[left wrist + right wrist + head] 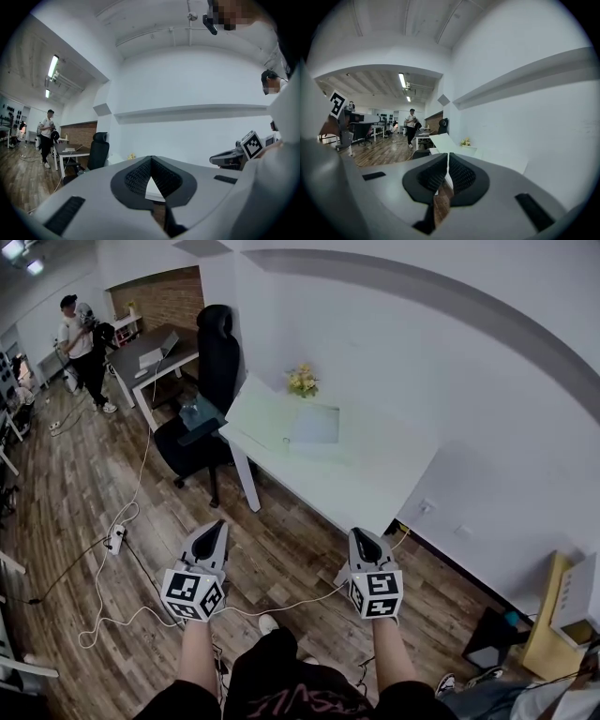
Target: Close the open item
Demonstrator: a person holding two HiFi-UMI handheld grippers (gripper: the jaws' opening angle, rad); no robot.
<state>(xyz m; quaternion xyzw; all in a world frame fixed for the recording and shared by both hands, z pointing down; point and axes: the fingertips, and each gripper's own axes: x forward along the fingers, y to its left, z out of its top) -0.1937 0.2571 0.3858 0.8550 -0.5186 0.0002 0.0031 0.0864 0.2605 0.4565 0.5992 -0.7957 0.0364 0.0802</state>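
Ahead of you, across the plank floor (pixel 84 484), the laptop (pixel 274 418) sits open on the smooth white table (pixel 380 486). Its thin, pale lid is raised at a slant, near a small bunch of yellow flowers (pixel 302 381) by the wall. A black high-backed chair (pixel 214 371) stands at the table's left end. Near you, well short of the table, the left gripper (pixel 217 525) has its ribbed black jaws meeting at the tips with nothing between them. The right gripper (pixel 362 533) has its jaws pressed to a thin slit, likewise holding nothing.
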